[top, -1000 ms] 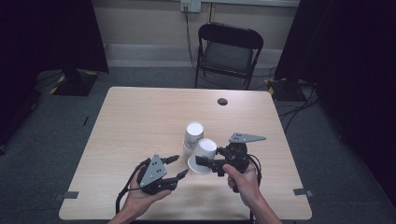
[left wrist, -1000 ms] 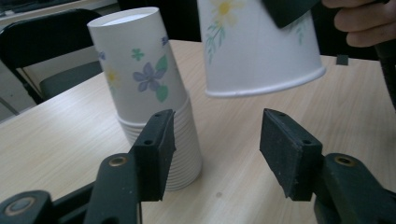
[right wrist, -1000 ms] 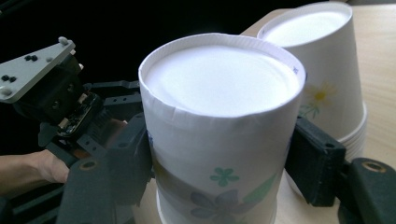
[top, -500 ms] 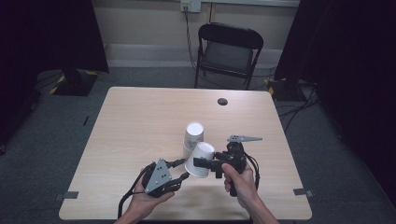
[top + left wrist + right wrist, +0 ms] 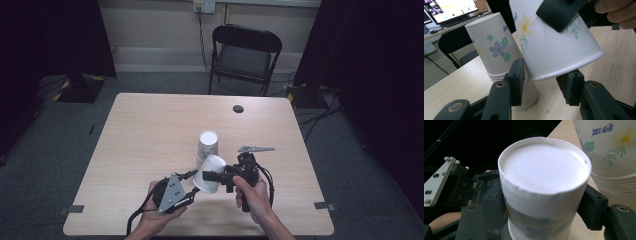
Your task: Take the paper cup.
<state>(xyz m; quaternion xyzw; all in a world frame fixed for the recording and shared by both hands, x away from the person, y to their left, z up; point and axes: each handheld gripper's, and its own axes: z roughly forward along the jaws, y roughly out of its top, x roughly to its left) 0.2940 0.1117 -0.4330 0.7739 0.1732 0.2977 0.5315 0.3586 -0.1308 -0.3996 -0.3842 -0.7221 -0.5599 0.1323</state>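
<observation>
Since the earlier frames, the left gripper (image 5: pixel 192 182) has slid right across the lower middle of the high view toward the cup, its jaws having just been closing, with the rim of the white flowered paper cup (image 5: pixel 209 174) now between them. In the left gripper view the two black pads (image 5: pixel 517 77) sit just beside the cup's rolled rim (image 5: pixel 564 72); whether they press on it cannot be told. The right gripper (image 5: pixel 215 176) is clamped on the cup's side wall, holding it tilted in the air (base toward the right gripper view's camera, mouth toward the left gripper).

Just above the held cup in the high view stands a stack of upside-down flowered paper cups (image 5: pixel 206 147) on the pale wooden table (image 5: pixel 150 130). A small dark round disc (image 5: pixel 238 108) lies near the table's upper edge. Behind the table, upper centre, is a black folding chair (image 5: pixel 244 55) on grey carpet (image 5: pixel 45 150), before a cream wall with a socket (image 5: pixel 203 6). Black curtains (image 5: pixel 380 60) fill both upper corners.
</observation>
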